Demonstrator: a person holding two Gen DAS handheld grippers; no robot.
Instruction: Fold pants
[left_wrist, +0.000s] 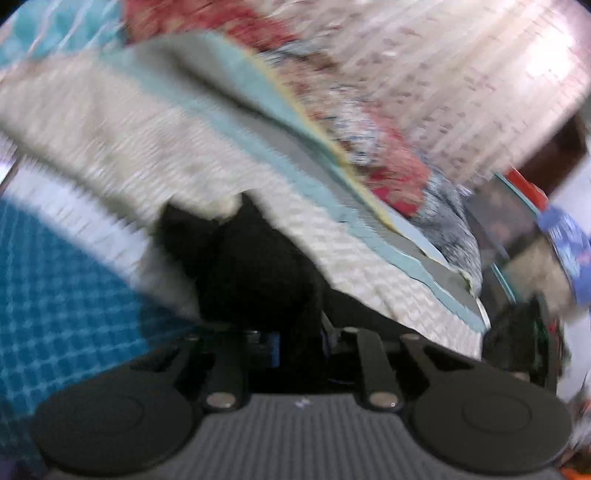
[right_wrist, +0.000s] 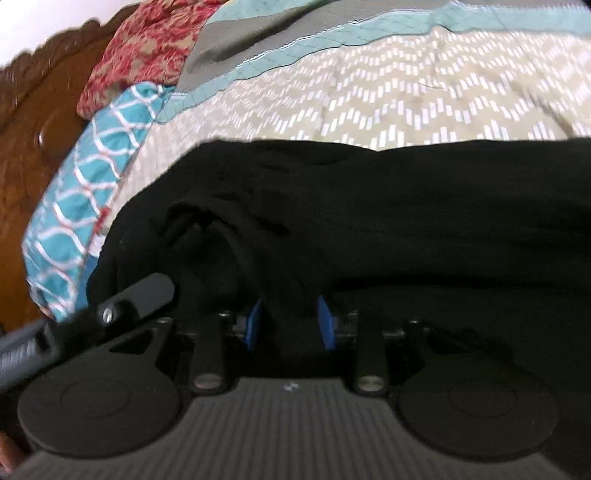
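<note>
The black pants (right_wrist: 388, 206) lie spread over a beige patterned bedspread (right_wrist: 406, 99). My right gripper (right_wrist: 291, 325) is shut on a raised fold of the black cloth, which fills the gap between its blue pads (right_wrist: 255, 325). In the blurred left wrist view, a bunch of the black pants (left_wrist: 255, 266) rises from my left gripper (left_wrist: 299, 341), whose jaws stand narrow with the cloth pinched between them and hiding the fingertips. Part of the left gripper (right_wrist: 140, 295) shows at the left of the right wrist view, close beside the held fold.
A carved wooden headboard (right_wrist: 40, 122) stands at the left. A teal lattice-print pillow (right_wrist: 85, 199) and a red floral cloth (right_wrist: 147, 48) lie by it. A teal-and-grey quilt border (right_wrist: 295, 40) runs behind the pants. A blue patterned thing (left_wrist: 569, 236) is at the right edge, blurred.
</note>
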